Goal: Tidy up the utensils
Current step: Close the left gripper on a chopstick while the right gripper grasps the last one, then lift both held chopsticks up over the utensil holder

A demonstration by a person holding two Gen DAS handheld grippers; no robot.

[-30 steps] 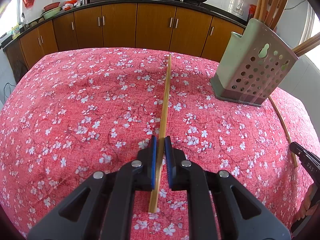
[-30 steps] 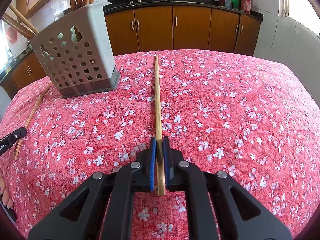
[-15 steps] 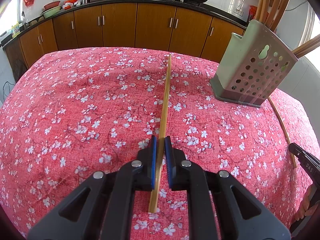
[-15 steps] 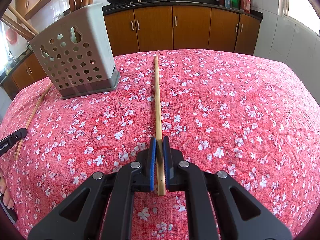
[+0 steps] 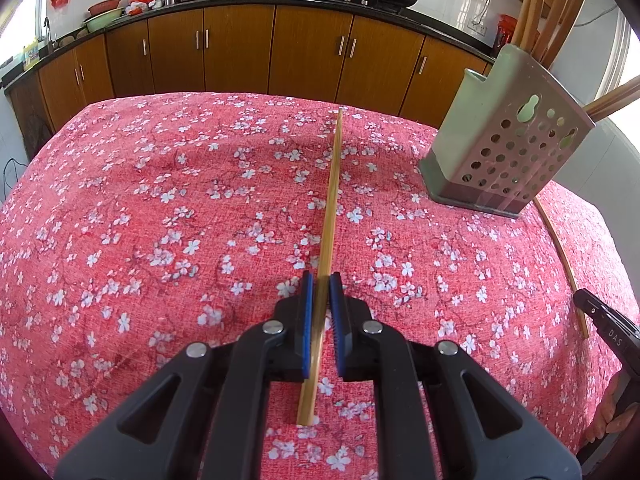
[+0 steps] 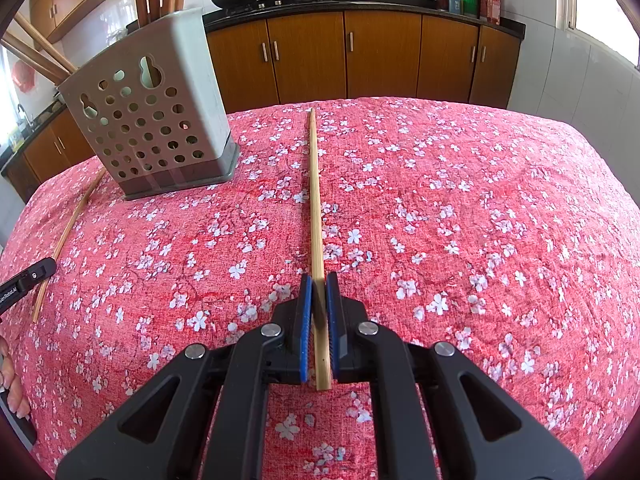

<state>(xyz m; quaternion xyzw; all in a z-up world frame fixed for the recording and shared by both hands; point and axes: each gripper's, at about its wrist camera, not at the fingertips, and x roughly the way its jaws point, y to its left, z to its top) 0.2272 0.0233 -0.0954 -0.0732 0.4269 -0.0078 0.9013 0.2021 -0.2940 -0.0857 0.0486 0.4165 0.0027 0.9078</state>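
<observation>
Chopstick [image 5: 329,216] clamped in left hand-held gripper [image 5: 321,300]

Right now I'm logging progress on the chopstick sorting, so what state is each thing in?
left gripper: shut on a chopstick.
left chopstick: clamped near its thick end, lying along the cloth.
right gripper: shut on a chopstick.
right chopstick: clamped near its thick end, lying along the cloth.
utensil holder: upright on the cloth, chopsticks already standing in it.
cabinet doors: closed.
</observation>
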